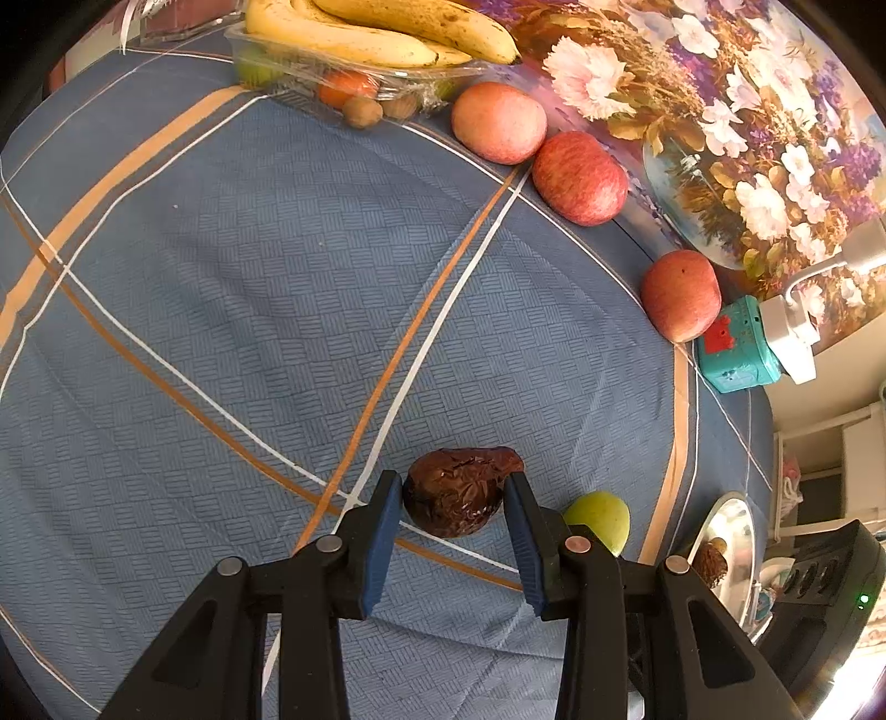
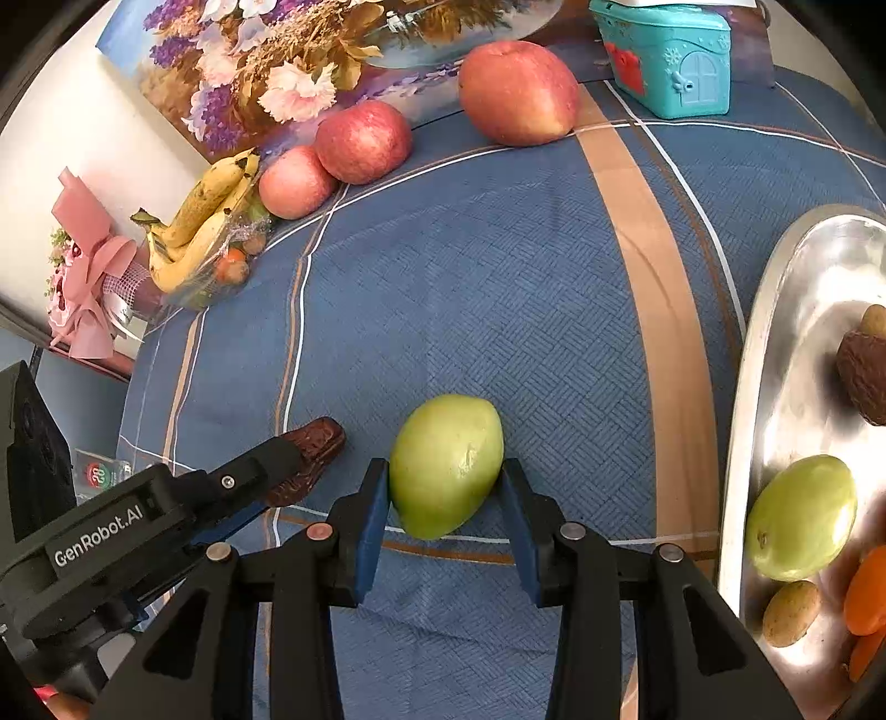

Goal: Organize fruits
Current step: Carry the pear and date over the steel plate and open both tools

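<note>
Two tongs clamp fruit resting on the blue cloth: left tongs [image 1: 451, 498] on a wrinkled brown date [image 1: 457, 493], right tongs [image 2: 443, 487] on a green fruit [image 2: 446, 465]; lift each straight up, then carry toward the steel tray [image 2: 775, 332].

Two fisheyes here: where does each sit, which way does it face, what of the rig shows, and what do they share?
Left wrist: on the left gripper, angled down at the blue cloth; its fingers clamp a dark date.
Right wrist: on the right gripper, angled down; its fingers clamp a green fruit, metal tray at right, left gripper at left.
Shared: date, green fruit, three apples, bananas, tray.
</note>
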